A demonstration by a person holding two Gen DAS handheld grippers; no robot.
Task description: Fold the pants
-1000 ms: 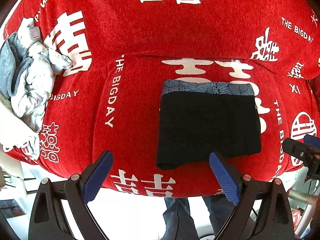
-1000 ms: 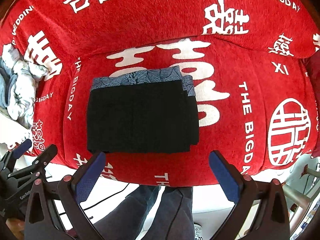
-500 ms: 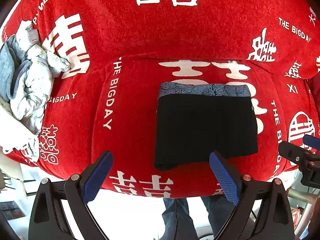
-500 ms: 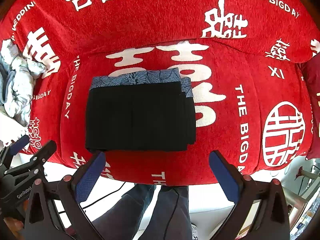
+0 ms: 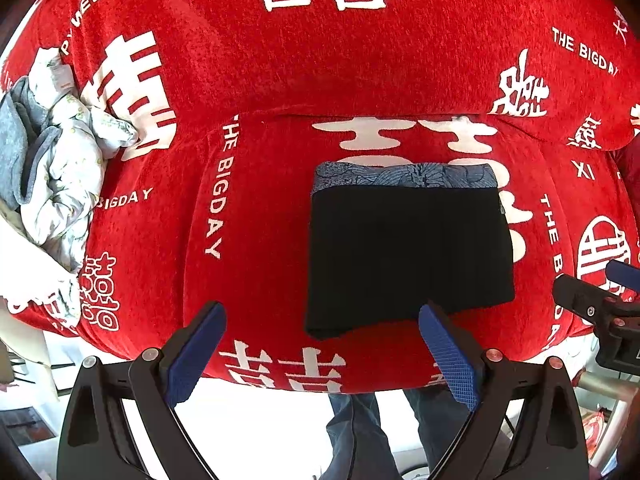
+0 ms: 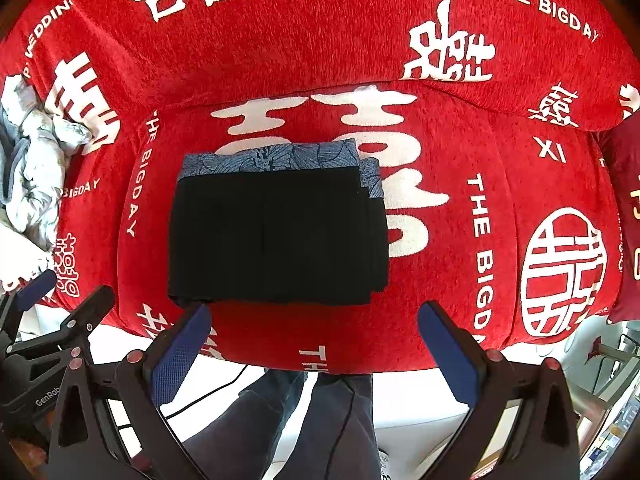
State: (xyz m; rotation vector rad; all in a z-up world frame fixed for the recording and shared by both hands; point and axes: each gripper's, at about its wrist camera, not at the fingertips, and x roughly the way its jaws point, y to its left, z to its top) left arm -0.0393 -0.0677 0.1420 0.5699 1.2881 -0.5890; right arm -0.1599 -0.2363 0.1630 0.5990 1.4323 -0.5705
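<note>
Left wrist view shows the pants (image 5: 408, 252) lying on the seat of the red sofa (image 5: 280, 80). They are folded into a neat black block. A blue patterned band runs along the far edge. The right wrist view shows the same pants (image 6: 276, 236), with a few layers peeking out on the right side like steps. The fold looks done, or very close to done.

What could go wrong? The near edge of the pants sits close to the front of the seat, and the seat curves down there. A bump or a tug toward the person could make the pile slide off. The stepped layers on the right could also slip apart if a finger catches them. And if one gripper pokes under only the top layer, the fold could flop open.

Both grippers are off the pants. The left gripper (image 5: 322, 354) has its two blue fingers spread wide, with nothing between them and touching nothing. The right gripper (image 6: 316, 348) is the same: wide apart and empty, hanging in front of the sofa edge. Its left finger tip shows just in front of the near corner of the pants, but I cannot tell if it touches.

Off to the left on the sofa lies a crumpled pile of pale clothes (image 5: 60, 168), well apart from the pants.
</note>
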